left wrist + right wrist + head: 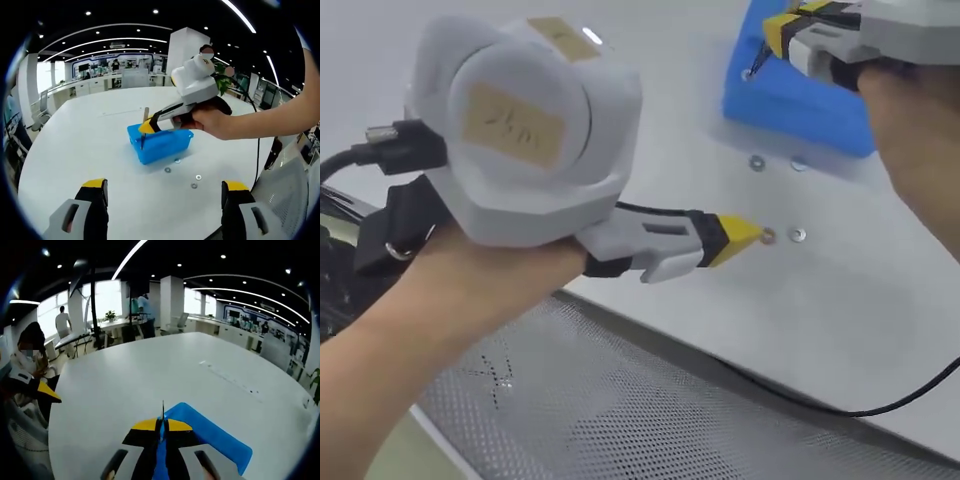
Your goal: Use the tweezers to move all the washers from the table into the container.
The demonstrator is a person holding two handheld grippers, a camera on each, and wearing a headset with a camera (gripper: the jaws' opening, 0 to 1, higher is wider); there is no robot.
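Observation:
Several small metal washers lie on the white table [650, 120]: two [757, 162] just in front of the blue container [790, 105] and two more [798, 235] nearer me. My right gripper [775, 30] is shut on thin dark tweezers [754, 66], whose tip points down at the container's near corner. The left gripper view has the tweezers' tip [142, 144] at the container's [165, 145] rim, with washers [167, 170] in front. My left gripper [164, 200] is open and holds nothing; in the head view its yellow tip [740, 235] sits right beside a washer [767, 236].
A black cable [820, 400] runs across the table's near side. A grey perforated surface [620, 420] lies below the table's front edge. In the right gripper view the container [215, 442] sits under the jaws, and people stand at desks far behind.

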